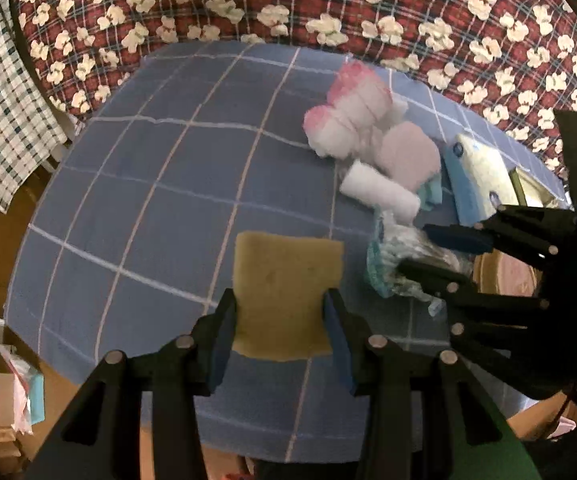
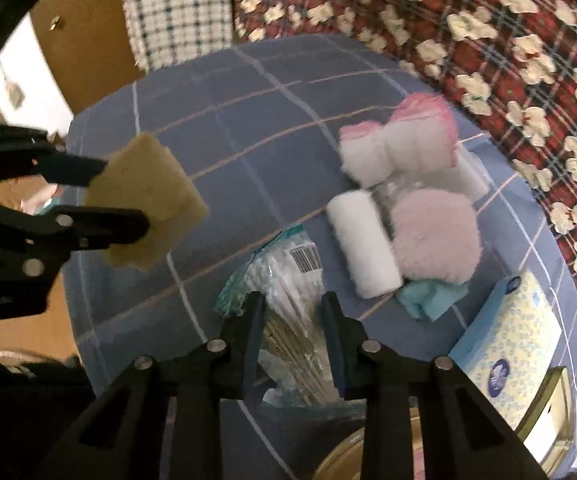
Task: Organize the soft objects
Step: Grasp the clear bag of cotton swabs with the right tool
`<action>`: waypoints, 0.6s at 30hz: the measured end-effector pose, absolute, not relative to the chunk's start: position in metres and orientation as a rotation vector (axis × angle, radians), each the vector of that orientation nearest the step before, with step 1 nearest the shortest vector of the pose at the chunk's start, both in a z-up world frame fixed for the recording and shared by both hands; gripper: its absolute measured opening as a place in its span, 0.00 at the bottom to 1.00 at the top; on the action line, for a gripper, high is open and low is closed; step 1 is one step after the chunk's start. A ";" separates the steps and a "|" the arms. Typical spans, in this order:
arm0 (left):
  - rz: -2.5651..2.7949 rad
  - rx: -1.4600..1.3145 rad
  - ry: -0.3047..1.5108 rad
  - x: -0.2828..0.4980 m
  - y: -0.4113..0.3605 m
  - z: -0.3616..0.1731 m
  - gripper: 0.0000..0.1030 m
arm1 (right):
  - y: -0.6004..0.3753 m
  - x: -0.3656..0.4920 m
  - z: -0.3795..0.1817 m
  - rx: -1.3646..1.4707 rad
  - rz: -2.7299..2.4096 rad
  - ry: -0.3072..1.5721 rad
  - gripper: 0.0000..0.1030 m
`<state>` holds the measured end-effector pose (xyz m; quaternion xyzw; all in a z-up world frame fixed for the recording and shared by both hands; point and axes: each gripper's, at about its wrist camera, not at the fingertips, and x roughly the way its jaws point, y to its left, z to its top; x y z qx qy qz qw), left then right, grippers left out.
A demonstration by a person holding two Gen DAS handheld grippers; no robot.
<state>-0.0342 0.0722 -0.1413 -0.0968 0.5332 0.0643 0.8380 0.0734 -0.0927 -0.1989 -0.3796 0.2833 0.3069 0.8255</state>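
Sponge (image 1: 286, 294), yellow-tan, is pinched between the left gripper (image 1: 282, 322) jaws by its near edge and held up off the table; jaws closed to the sponge's width, most of it sticking out past the tips. Right gripper (image 2: 292, 334) is narrowed onto a clear plastic bag of cotton swabs (image 2: 284, 300), barcode up; jaws look to be pressing its sides, though whether the bag is lifted or resting on the cloth I can't tell. Risks, as I judge them: the sponge grip is shallow, so a quick swing could let it flop or pivot out; the swab bag is slick crinkly film, so it could slide through the pads or get held by film only while the contents sag. The two grippers are near each other, so crossing paths could clip the sponge. The unsorted pile is tight: white roll (image 2: 362, 246), pink puff (image 2: 436, 236), pink-edged bag of cotton balls (image 2: 400, 148), teal cloth (image 2: 428, 298) under the puff, tissue box (image 2: 508, 340) just beside. Reaching in could drag neighbours. Surface is a round table under a blue grid tablecloth (image 1: 148, 200), soft, so it may snag fingertips. Red floral fabric (image 1: 368, 0) behind, checked cloth (image 1: 4, 120) hanging on the left, wooden floor, clutter low left.
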 end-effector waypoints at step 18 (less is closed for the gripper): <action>0.112 -0.164 1.165 -0.028 0.049 -0.141 0.41 | -0.109 0.073 -0.167 -0.611 0.632 0.596 0.30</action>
